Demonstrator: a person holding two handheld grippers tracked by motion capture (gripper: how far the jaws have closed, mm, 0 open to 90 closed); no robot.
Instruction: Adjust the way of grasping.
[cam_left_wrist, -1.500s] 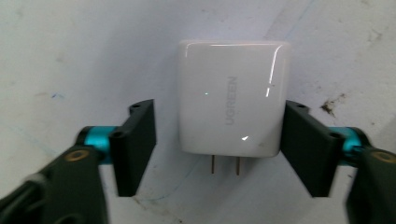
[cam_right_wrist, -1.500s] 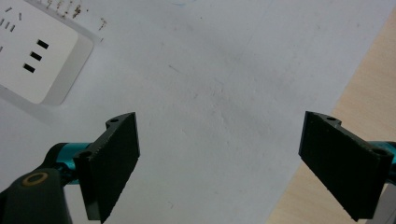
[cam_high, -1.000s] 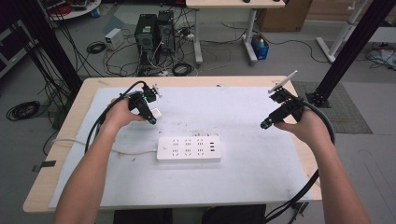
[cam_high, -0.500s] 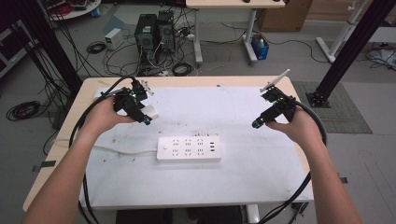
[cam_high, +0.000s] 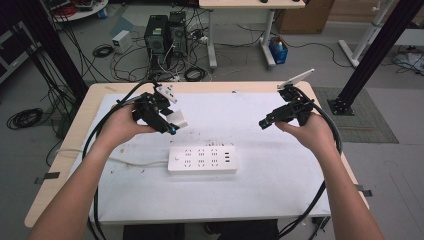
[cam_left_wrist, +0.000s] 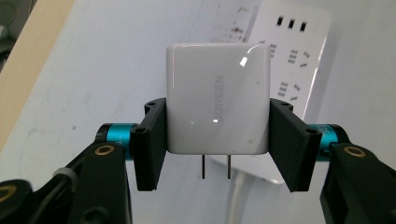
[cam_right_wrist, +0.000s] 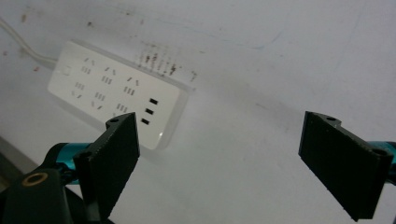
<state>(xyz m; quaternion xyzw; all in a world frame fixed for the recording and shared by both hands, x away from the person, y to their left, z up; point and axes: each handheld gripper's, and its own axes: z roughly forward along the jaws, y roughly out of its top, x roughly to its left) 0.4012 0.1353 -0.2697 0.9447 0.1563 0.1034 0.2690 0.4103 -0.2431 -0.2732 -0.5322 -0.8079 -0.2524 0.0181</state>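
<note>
My left gripper (cam_high: 167, 125) is shut on a white square charger (cam_high: 177, 119) and holds it in the air over the table's left half. In the left gripper view the charger (cam_left_wrist: 218, 100) sits squarely between the two black pads (cam_left_wrist: 152, 140), its two metal prongs (cam_left_wrist: 215, 167) pointing toward the camera. A white power strip (cam_high: 202, 160) lies flat on the white mat, below and to the right of the charger; it is also seen as the power strip (cam_right_wrist: 116, 93) in the right gripper view. My right gripper (cam_high: 266, 122) hovers over the right half, jaws wide open with nothing between them.
The strip's white cord (cam_high: 130, 162) runs left across the mat toward the table's left edge. The white mat (cam_high: 280, 200) covers most of the wooden table (cam_high: 85, 107). Black cables trail from both grippers past the front edge. Computers and wiring lie on the floor behind.
My left gripper has risen and shifted left and back with the charger in it. The right gripper drifted slightly toward the middle of the table, still open.
</note>
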